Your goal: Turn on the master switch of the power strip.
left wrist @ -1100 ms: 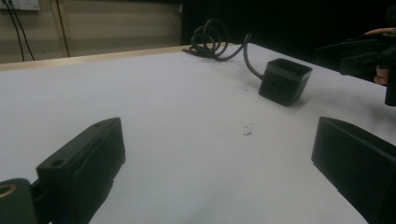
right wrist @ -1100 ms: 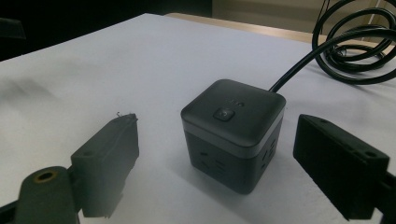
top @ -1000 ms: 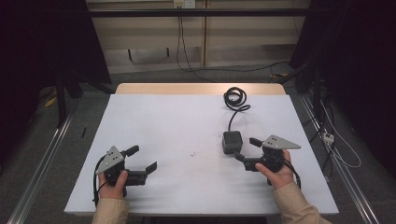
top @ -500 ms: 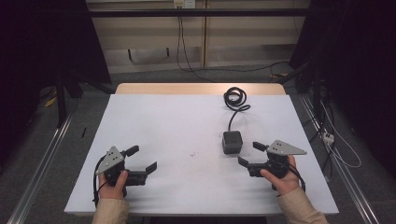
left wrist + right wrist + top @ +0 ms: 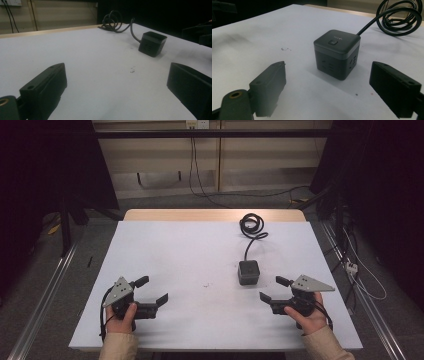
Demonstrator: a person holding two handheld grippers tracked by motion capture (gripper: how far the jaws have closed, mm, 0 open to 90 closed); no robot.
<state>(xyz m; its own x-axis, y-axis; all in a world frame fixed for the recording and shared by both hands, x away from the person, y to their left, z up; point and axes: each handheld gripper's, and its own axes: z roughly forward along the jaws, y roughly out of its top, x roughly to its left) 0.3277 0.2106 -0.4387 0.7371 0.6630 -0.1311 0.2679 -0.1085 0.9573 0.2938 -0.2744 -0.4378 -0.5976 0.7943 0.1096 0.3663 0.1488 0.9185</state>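
In the high view the table (image 5: 165,250) carries a dark cube (image 5: 248,272) right of centre, upright on the white top; its cable (image 5: 251,227) runs away from the person and ends in a coil near the far edge. The right gripper (image 5: 274,289) rests at the near right corner in a hand (image 5: 306,312), its jaws spread wide and empty, just beside the cube but apart from it; the left gripper (image 5: 152,290) rests at the near left, well apart from the cube, jaws likewise wide and holding nothing.

The right gripper view gives what the high view cannot: the cube (image 5: 337,53) has a button in the middle of its top face, a pale band below the top, and socket slots on two sides; it stands between and beyond the two jaws, touching neither; the coil (image 5: 402,17) lies behind it at upper right; small dark specks (image 5: 285,49) mark the top to the cube's left.

The left gripper view sees the cube (image 5: 152,43) from farther off, at upper right, with the cable (image 5: 115,22) looped behind it and the specks (image 5: 132,70) in the open ground between the jaws; a dark edge of the right gripper (image 5: 198,33) shows at the right margin.
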